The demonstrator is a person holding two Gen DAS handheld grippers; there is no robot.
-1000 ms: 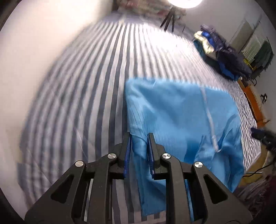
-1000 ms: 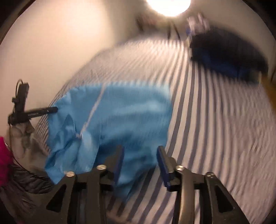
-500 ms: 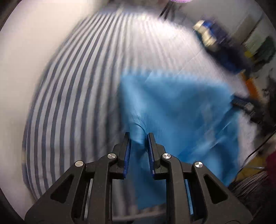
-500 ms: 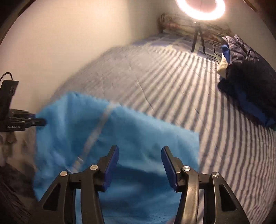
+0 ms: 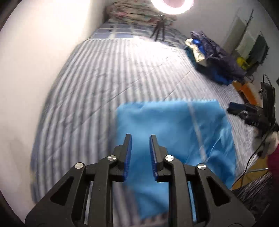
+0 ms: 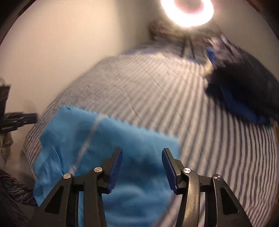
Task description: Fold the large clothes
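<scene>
A bright blue garment (image 5: 174,129) lies flat near the foot of the striped bed (image 5: 108,73), with a pale stripe running down it. It also shows in the right wrist view (image 6: 104,139). My left gripper (image 5: 139,146) is open and empty, raised above the garment's near left part. My right gripper (image 6: 141,162) is open wide and empty, above the garment's near right part. Each gripper shows at the edge of the other's view: the right one (image 5: 244,111) and the left one (image 6: 17,118).
A pile of dark blue and navy clothes (image 5: 214,57) sits on the bed's right side, also in the right wrist view (image 6: 244,87). A ring light (image 5: 172,7) on a tripod stands at the bed's head. A white wall (image 5: 34,52) runs along the left.
My left gripper let go of the blue garment and lifted off it. The garment now lies flat on the bed. My right gripper stayed open and rose slightly.
</scene>
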